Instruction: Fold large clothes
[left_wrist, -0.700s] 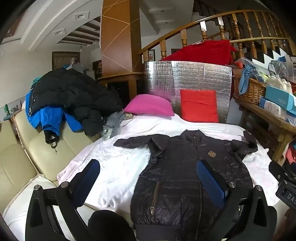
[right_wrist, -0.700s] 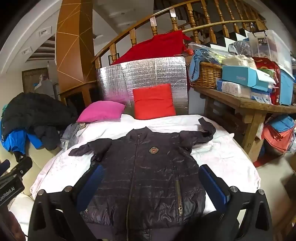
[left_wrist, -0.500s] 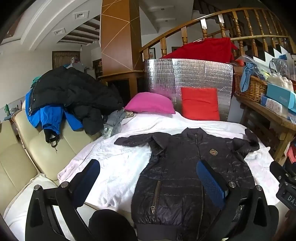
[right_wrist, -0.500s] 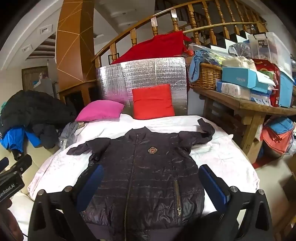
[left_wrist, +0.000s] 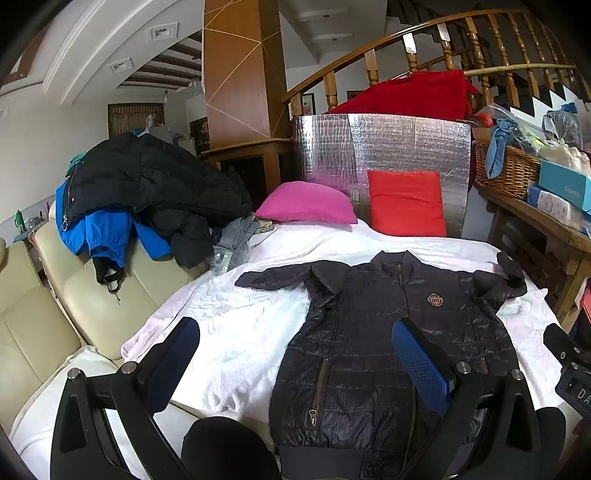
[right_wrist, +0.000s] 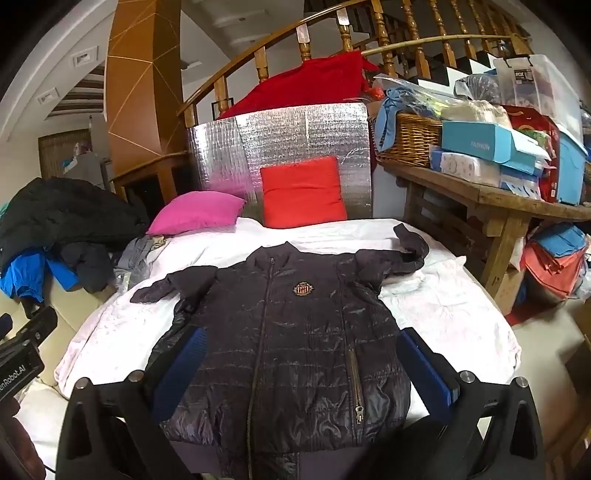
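Observation:
A dark quilted zip jacket (left_wrist: 388, 350) with a gold chest badge lies flat, front up, on a white sheet (left_wrist: 240, 325); it also shows in the right wrist view (right_wrist: 288, 350). Its left sleeve (left_wrist: 273, 278) stretches out sideways, and its right sleeve (right_wrist: 406, 251) bends upward. My left gripper (left_wrist: 295, 350) is open and empty, held above the jacket's hem at its left side. My right gripper (right_wrist: 299, 354) is open and empty, held above the hem with the jacket's lower body between its fingers in the view.
A cream sofa (left_wrist: 55, 314) on the left carries a pile of black and blue coats (left_wrist: 140, 192). Pink (left_wrist: 306, 203) and red (left_wrist: 406, 203) cushions lean at the back against a silver foil panel (left_wrist: 380, 147). A wooden table (right_wrist: 498, 206) with boxes and a basket stands right.
Both views have shifted slightly: the jacket sits a little lower and nearer in frame. The jacket itself has not moved, and both grippers stay open.

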